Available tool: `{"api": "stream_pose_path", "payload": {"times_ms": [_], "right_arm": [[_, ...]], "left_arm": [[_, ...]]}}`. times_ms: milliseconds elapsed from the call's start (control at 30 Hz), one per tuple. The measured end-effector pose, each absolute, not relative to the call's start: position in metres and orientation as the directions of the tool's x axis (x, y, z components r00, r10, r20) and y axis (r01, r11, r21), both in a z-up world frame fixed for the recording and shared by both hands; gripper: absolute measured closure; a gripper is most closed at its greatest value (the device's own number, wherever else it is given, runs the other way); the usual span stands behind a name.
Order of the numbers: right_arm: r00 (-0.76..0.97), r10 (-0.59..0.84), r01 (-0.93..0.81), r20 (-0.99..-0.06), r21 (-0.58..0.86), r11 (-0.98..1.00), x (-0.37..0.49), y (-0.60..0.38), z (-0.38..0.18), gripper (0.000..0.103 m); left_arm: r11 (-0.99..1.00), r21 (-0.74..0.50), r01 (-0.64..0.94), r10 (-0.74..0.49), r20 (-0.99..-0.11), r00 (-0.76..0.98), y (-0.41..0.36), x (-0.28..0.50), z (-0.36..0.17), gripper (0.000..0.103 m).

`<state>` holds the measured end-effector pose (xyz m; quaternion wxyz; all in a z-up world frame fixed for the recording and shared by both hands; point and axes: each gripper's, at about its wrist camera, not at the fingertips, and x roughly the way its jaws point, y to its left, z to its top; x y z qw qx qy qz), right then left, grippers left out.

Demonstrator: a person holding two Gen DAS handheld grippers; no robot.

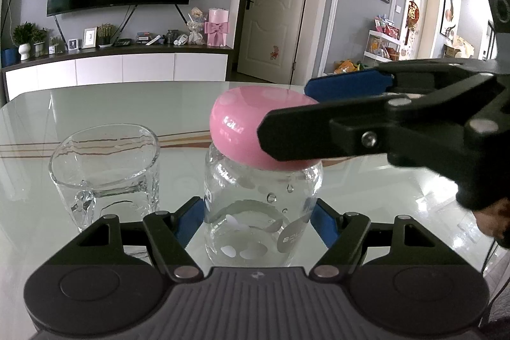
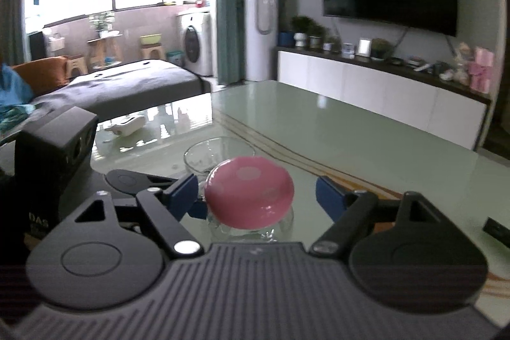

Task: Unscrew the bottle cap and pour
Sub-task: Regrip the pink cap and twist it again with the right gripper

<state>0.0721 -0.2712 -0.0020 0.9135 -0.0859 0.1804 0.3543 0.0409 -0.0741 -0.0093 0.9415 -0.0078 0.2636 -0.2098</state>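
The left gripper (image 1: 259,220) clamps its blue pads on the clear glass bottle (image 1: 259,212) standing on the glossy pale-green table (image 1: 366,180). At the bottle's top, the right gripper (image 2: 258,196) straddles the rounded pink cap (image 2: 248,191), jaws spread, pads clear of it. Just left of the bottle stands an empty clear drinking glass (image 1: 105,164).

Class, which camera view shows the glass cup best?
The left wrist view: the cup stands whole beside the bottle. In the right wrist view the pink cap hides most of it; only its far rim shows.
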Motion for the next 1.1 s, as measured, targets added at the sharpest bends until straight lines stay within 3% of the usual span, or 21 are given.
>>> {"api": "stream_pose_path", "payload": {"times_ms": [333, 567, 667, 1100], "right_arm": [[0.753, 0.52, -0.588, -0.403, -0.057, 0.807, 0.061, -0.247, -0.008, 0.021], [0.775, 0.474, -0.566, -0.418, -0.125, 0.815, 0.059, -0.231, -0.014, 0.03], [0.773, 0.478, -0.564, -0.418, -0.109, 0.818, 0.058, -0.234, -0.013, 0.037], [0.705, 0.576, -0.65, -0.414, -0.052, 0.758, 0.064, -0.25, -0.008, 0.037]], "left_arm": [[0.912, -0.125, 0.391, -0.399, -0.493, 0.773, -0.074, 0.039, -0.01, 0.027], [0.912, -0.126, 0.391, -0.399, -0.493, 0.773, -0.075, 0.04, -0.01, 0.027], [0.912, -0.126, 0.391, -0.4, -0.493, 0.773, -0.073, 0.04, -0.009, 0.027], [0.911, -0.127, 0.392, -0.401, -0.493, 0.772, -0.07, 0.042, -0.009, 0.027]]}}
